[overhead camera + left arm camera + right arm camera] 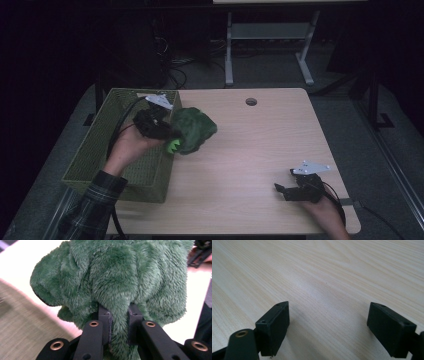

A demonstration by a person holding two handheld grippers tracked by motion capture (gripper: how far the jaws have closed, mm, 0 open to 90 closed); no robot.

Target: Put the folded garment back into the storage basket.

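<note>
A light wooden table is seen from above in a dim room. At its left edge stands a green woven basket, rectangular and open-topped. The left gripper is held just beside the basket's right wall, above the tabletop, and a green plush toy is pinched in it. In the left gripper view a fold of the toy's shaggy fur is squeezed between the two black jaws, which are drawn close together on it, while the rest of the toy bulges above them.

The right gripper is rested near the table's front right corner, well apart from the toy. Its jaws are spread wide with nothing between them, and bare wood grain is seen past them.

The work is judged to be about midway: the toy has been gripped and is off the tabletop, but it is not yet over the basket's opening. Carrying it across the wall and letting it go inside are judged to be left.

What kind of figure the toy represents cannot be told; a pale green patch is seen on its underside. The basket's floor is partly hidden behind the forearm and a plaid sleeve, and it cannot be told whether anything lies inside. The room beyond the table is too dark to be read.
</note>
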